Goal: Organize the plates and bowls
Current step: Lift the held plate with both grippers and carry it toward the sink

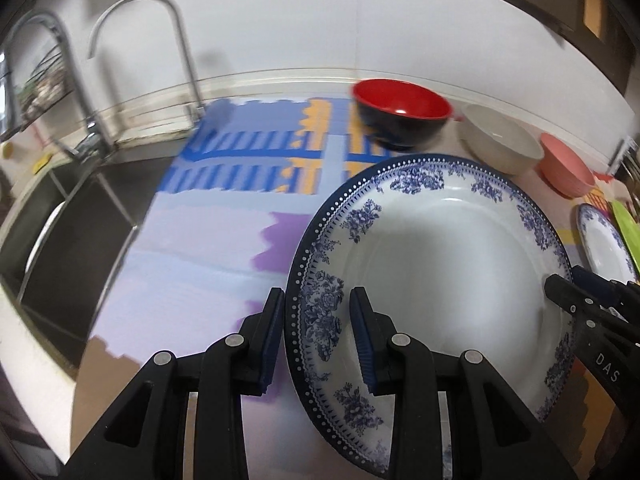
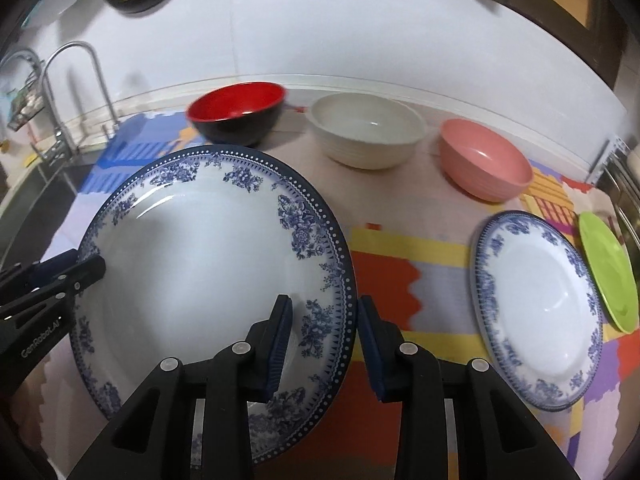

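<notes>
A large blue-and-white floral plate [image 1: 440,264] [image 2: 192,272] is held between both grippers above the counter. My left gripper [image 1: 318,336] straddles its left rim, one finger on each side. My right gripper [image 2: 324,344] straddles its right rim the same way. A gap shows between the pads and the rim on both, so the grip is not clear. A red-and-black bowl [image 2: 238,114], a cream bowl [image 2: 368,130] and a pink bowl [image 2: 484,160] stand in a row at the back. A smaller blue-and-white plate [image 2: 536,304] and a green plate [image 2: 608,272] lie at the right.
A colourful patterned mat [image 2: 384,264] covers the counter. A steel sink [image 1: 68,216] with two curved taps [image 1: 176,40] lies to the left. A white wall [image 2: 360,40] runs behind the bowls. A metal rack [image 2: 624,184] stands at the far right.
</notes>
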Available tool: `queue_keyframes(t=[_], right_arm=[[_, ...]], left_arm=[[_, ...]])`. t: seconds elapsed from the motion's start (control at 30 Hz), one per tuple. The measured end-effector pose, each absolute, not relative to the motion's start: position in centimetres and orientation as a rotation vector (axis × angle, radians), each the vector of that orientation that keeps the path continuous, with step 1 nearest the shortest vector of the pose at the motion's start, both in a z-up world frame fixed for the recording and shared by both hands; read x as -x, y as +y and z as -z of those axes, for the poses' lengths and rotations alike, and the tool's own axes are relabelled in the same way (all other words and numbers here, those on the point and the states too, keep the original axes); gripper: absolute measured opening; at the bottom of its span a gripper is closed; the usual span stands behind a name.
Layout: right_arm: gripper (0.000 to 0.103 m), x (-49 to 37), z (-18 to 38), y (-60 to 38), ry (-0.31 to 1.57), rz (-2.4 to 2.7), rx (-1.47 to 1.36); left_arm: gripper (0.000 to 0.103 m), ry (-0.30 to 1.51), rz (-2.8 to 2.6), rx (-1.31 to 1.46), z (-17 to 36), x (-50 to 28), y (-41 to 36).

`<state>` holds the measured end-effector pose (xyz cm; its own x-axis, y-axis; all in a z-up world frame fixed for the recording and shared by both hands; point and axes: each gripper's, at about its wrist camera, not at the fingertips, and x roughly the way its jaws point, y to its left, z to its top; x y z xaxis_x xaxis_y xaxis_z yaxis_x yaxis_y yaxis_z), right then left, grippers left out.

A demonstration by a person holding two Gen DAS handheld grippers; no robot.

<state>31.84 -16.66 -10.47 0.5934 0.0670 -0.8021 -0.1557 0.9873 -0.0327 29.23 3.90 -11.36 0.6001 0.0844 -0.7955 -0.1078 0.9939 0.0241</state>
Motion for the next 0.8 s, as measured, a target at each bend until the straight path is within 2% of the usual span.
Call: queue_keyframes(t=[0.4,0.8], right_arm=[[0.035,-31.0,11.8,-11.3,0.95,-0.196,0.115],[0.035,-31.0,13.1,-10.4,0.977,-0.167,0.126]], left_arm=[[0.032,0.934,-0.167,0.037,12.7,-27.6,7.9],[0.032,0.97,-0.142,0.036,13.9,-27.8,8.5]])
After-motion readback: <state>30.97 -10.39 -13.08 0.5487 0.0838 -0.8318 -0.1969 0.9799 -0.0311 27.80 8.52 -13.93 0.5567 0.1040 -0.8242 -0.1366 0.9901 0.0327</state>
